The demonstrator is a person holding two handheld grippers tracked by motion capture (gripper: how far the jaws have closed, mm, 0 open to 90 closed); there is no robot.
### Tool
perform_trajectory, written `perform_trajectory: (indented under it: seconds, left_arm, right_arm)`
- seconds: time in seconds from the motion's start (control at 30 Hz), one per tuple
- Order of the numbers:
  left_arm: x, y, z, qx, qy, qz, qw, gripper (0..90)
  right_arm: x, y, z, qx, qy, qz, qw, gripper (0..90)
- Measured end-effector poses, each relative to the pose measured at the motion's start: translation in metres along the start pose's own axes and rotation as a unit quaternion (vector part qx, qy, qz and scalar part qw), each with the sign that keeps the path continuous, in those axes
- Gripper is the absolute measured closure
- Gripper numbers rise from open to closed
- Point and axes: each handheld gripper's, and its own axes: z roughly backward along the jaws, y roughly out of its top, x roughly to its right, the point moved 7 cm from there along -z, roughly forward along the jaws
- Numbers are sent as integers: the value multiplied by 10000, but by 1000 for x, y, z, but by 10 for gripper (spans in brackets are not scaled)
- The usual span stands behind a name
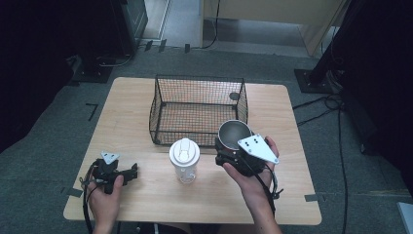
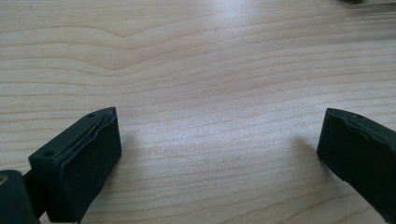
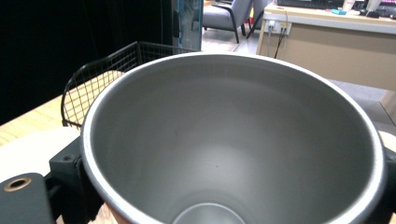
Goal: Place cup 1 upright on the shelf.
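Steel cup (image 1: 234,133), empty and open-mouthed, sits clamped between the jaws of the right gripper (image 1: 237,148), lifted just in front of the black wire basket (image 1: 198,108). Beside it a clear bottle with a white lid (image 1: 184,160) stands on the wooden table (image 1: 141,185). Left gripper (image 1: 127,173) rests low with jaws spread wide, holding nothing.

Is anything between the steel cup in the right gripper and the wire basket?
Nothing visible. The steel cup, held in the right gripper, sits just in front of the wire basket; the lidded bottle stands off to its left.
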Motion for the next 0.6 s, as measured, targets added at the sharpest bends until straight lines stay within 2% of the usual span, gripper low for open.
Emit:
perform_trajectory:
  seconds: [0.37, 0.6]
  left_arm:
    - [0, 0, 0, -5, -1, -2, 10000, 4]
    - [0, 0, 0, -4, -2, -1, 10000, 4]
  right_arm:
    - [2, 20, -9, 487, -73, -71, 9988, 74]
    - [4, 27, -17, 633, -46, -90, 9979, 74]
